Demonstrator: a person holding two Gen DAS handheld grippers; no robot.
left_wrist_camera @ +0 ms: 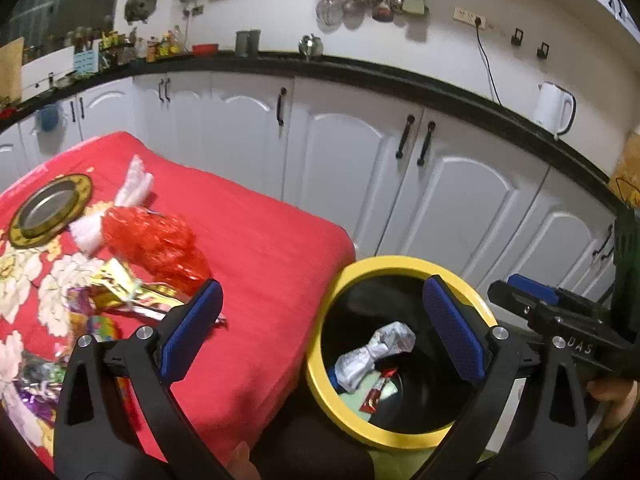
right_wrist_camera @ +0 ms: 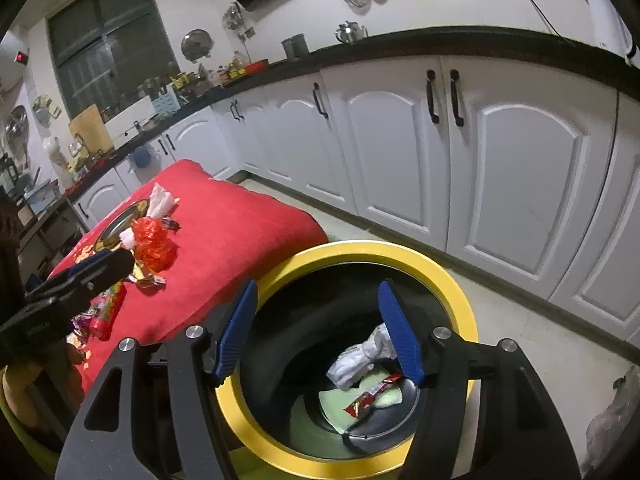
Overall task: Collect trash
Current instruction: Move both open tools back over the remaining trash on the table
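A black trash bin with a yellow rim stands beside a table with a red cloth. In the bin lie a crumpled white wrapper and a small red sachet. On the cloth lie a red plastic wrapper, white tissue and shiny foil wrappers. My left gripper is open and empty, over the gap between table edge and bin. My right gripper is open and empty above the bin's mouth; it also shows in the left wrist view.
A metal plate with a gold rim sits at the table's far side. White cabinets under a black counter run behind. A white kettle stands on the counter. A grey bag lies on the floor at the right.
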